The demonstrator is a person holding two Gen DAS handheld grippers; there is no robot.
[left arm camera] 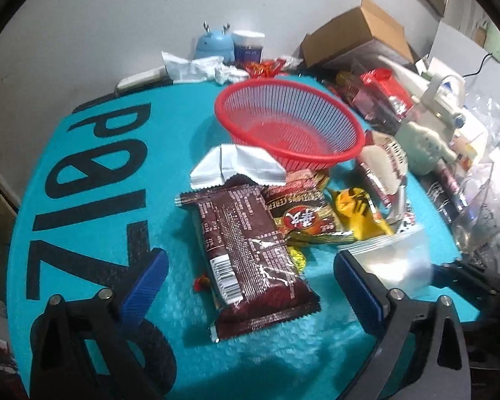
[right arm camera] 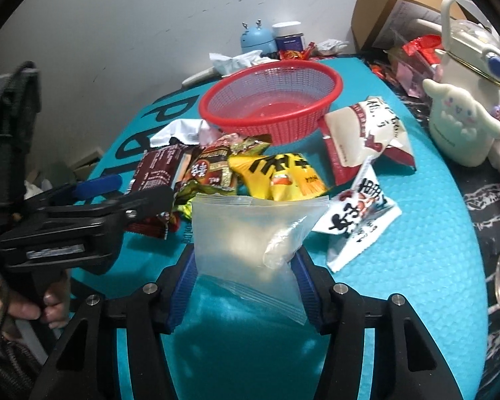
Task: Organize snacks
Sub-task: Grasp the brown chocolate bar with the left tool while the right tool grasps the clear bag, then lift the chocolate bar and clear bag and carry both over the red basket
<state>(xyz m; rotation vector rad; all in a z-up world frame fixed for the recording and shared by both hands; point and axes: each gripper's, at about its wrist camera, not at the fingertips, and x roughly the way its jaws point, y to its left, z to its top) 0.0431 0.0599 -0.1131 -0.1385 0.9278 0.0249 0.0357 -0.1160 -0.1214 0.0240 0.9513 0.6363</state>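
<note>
An empty red basket stands on the teal mat. In front of it lies a pile of snacks: a long brown wafer pack, a brown cereal pack, a yellow pack and a white-and-red bag. My right gripper is shut on a clear zip bag, held above the mat. My left gripper is open, its blue pads on either side of the brown wafer pack.
A black-and-white snack bag lies right of the zip bag. A white plush-covered bottle, a cardboard box, tissues, a blue toy and a jar crowd the mat's far and right edges.
</note>
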